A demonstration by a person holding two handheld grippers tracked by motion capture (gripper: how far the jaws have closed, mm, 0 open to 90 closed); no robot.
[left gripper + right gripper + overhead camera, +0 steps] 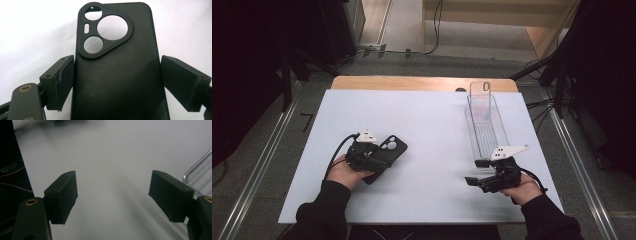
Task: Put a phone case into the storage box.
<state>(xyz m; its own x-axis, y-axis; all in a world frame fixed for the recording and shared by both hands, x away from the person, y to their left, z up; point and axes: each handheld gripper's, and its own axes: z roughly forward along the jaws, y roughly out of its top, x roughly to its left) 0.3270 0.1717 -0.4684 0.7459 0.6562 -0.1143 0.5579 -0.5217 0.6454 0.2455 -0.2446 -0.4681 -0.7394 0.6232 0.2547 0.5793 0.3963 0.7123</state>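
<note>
A black phone case (393, 146) lies back up on the white table sheet (427, 125) at the left, its camera cut-outs pointing away from me. My left gripper (379, 159) reaches over its near end. In the left gripper view the case (117, 62) spans the whole gap of the left gripper (117, 75), and both pads sit against its long edges. At the right, near the table's front, my right gripper (476, 172) points left, and the right gripper (112, 195) has its jaws wide apart with bare sheet between them.
A long clear plastic tray (484, 125) lies at the back right, with a clear phone case (480, 92) standing at its far end. The tray's near corner (200, 175) is just beside the right gripper. Dark stands and cables flank the table.
</note>
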